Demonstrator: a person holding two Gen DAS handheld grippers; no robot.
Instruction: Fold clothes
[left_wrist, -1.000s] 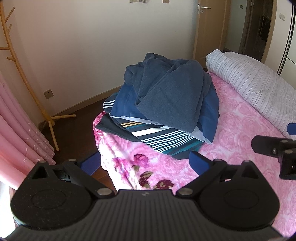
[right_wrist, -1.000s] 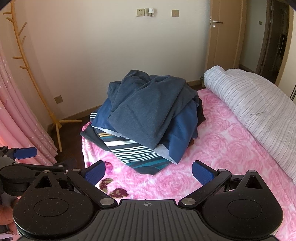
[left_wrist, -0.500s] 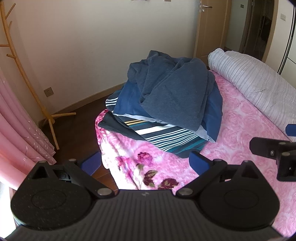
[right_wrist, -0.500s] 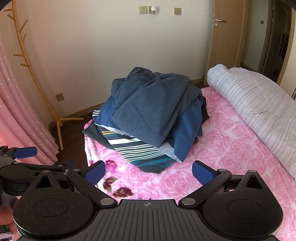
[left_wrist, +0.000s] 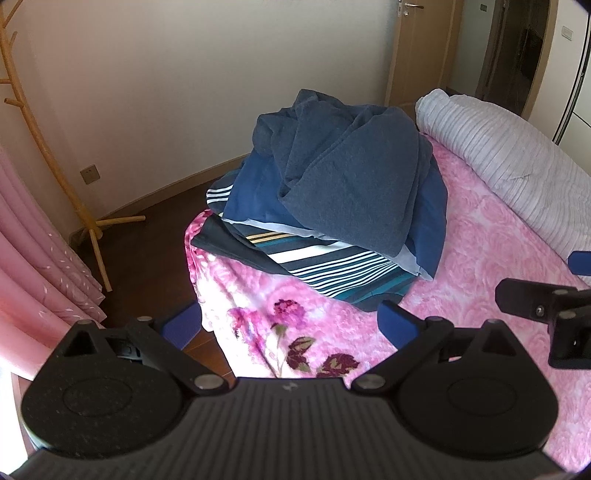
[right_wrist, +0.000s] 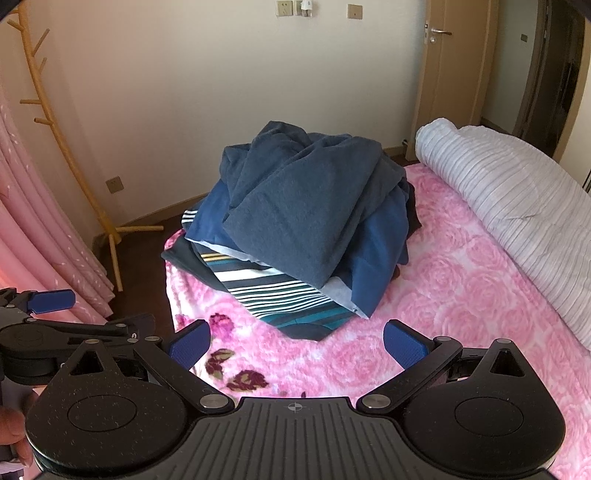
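Two spread claws, left claw (left_wrist: 290, 325) and right claw (right_wrist: 297, 341), hover short of the clothes pile (right_wrist: 306, 225).

We see a pink floral bedspread (right_wrist: 461, 280), a rolled striped quilt (right_wrist: 517, 192), pink curtains (left_wrist: 33, 258), a wooden coat rack (right_wrist: 55, 122) and a door (right_wrist: 454, 66).

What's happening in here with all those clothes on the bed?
A person holds a two-finger gripper in each hand, about to fold laundry. The left gripper and right gripper are both open and empty, short of the pile of clothes on the pink bedspread. A grey-blue garment lies on top. Nothing is folded yet.
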